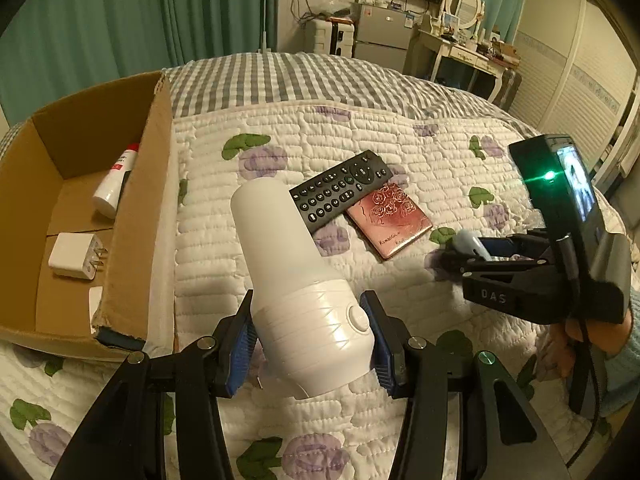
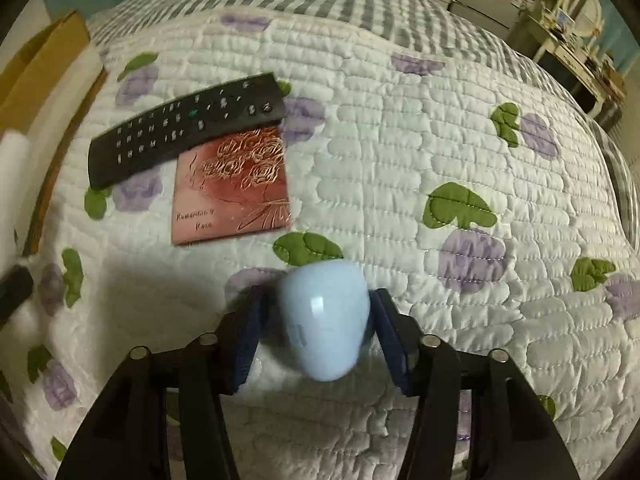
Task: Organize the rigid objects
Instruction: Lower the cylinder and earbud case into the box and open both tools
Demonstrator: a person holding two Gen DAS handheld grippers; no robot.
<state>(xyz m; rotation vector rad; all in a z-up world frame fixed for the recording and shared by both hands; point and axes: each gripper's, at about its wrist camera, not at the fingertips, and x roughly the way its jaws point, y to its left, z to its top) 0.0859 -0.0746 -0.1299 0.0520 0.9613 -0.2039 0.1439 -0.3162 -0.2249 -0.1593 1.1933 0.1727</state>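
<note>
The white bottle-shaped device sits clamped at its ribbed lower body between the pads of the left gripper, its long smooth neck projecting well ahead of the fingertips and tilted toward the cardboard box off to the fingers' left. The likely trouble is that overhanging, smooth plastic: it could pivot or slide in the pads, or its far end could catch the box's near wall, which stands just left of the neck. Inside the box, a white tube with a red cap and a white plug adapter already take up floor, so room to set it down is limited. The right gripper is closed on a pale blue egg-shaped object, whose rounded glossy sides may squirt out forward. Ahead and left of those fingers lie a black remote overlapping a pink rose-embossed case; to the right the quilt offers open room.
</note>
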